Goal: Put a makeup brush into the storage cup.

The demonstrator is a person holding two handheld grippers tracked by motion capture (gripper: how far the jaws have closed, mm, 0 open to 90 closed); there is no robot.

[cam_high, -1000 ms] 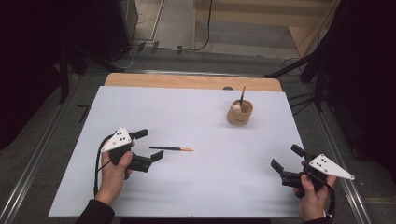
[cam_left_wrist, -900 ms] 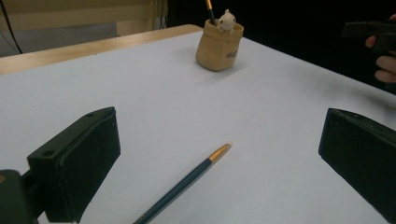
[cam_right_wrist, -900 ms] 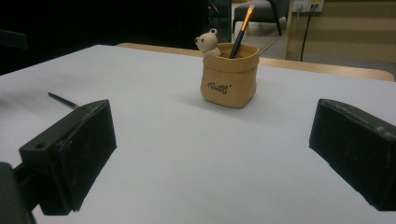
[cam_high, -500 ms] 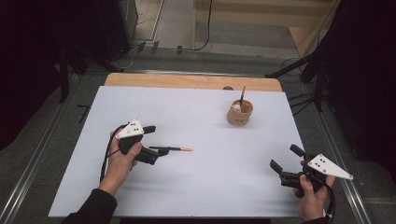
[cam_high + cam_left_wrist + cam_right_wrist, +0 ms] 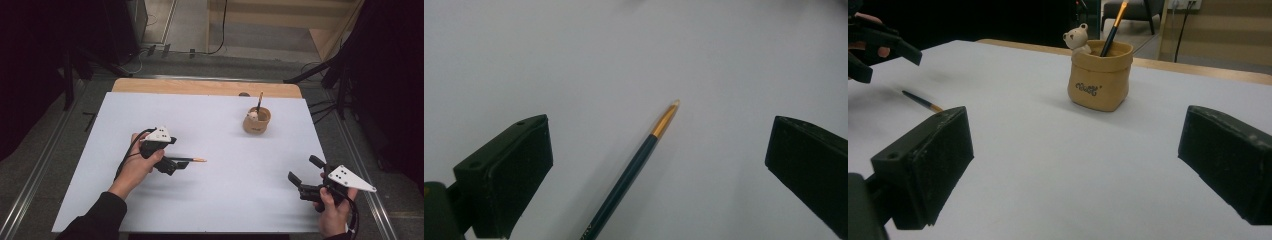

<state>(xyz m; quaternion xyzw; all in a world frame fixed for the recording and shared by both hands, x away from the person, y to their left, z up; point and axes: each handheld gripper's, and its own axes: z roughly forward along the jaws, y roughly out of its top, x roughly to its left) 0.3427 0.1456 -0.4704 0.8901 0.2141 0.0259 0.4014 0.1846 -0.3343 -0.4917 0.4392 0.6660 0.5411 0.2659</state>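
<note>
My left gripper point(image 5: 172, 156), held over the white-covered counter point(image 5: 215, 200), has its jaws spread wide on either side of a slim dark-blue paintbrush with a gold ferrule and pale tip point(image 5: 639, 165). In the left gripper view the paintbrush lies flat on the counter in the gap between the jaws, running diagonally up from the bottom edge, touching neither jaw; its tip points away from the gripper. From the high view the paintbrush's handle end sits under the left gripper and its tip points toward the counter's right side.

A tan ceramic pot shaped like a paper bag with a small bear figure on its rim point(image 5: 257, 120) stands well beyond the paintbrush, toward the far right, holding a second dark brush point(image 5: 259, 101) upright.

My right gripper point(image 5: 308, 177), near the counter's right front corner and well apart from the paintbrush, faces the pot with its jaws spread and nothing between them.
</note>
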